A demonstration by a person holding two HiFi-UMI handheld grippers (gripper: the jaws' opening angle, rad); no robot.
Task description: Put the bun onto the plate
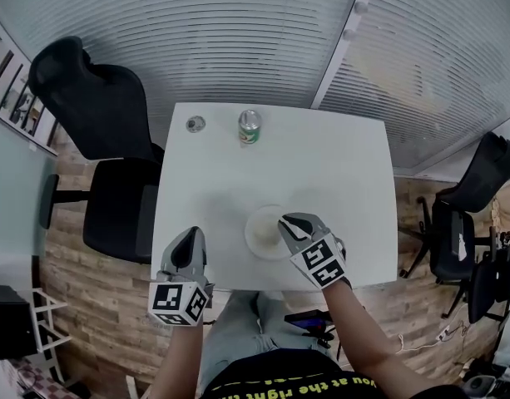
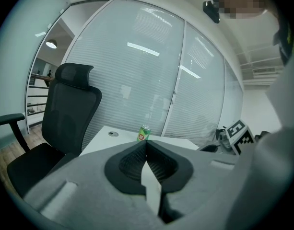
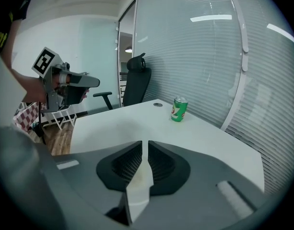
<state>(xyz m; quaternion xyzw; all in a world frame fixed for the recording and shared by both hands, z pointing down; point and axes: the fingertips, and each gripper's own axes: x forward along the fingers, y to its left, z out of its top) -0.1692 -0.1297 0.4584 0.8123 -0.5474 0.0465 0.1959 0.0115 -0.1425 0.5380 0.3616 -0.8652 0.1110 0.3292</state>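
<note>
So, biggest thing first: a white square table [image 1: 321,173] fills the middle of the head view, with a black office chair [image 1: 105,131] pushed up against its left side and frosted striped glass behind it all.

Both hand-held grippers hang over the near edge. The left gripper [image 1: 190,236] is out by the front left part of the table, well apart from everything. Its own view shows its jaws closed tip to tip with nothing in them. The right gripper [image 1: 286,221] sits right over the plate's right side. Its jaws are all but closed, just a thin slit left, and nothing is gripped in there either.

The white plate [image 1: 250,221] is near the front edge, between the two grippers. The bun [image 1: 267,235] looks to be lying on it, a pale round shape that's honestly hard to tell from the plate itself.

Further back there's a green soda can [image 1: 250,127] standing upright, and a small round cable grommet [image 1: 195,124] just to its left.
</note>
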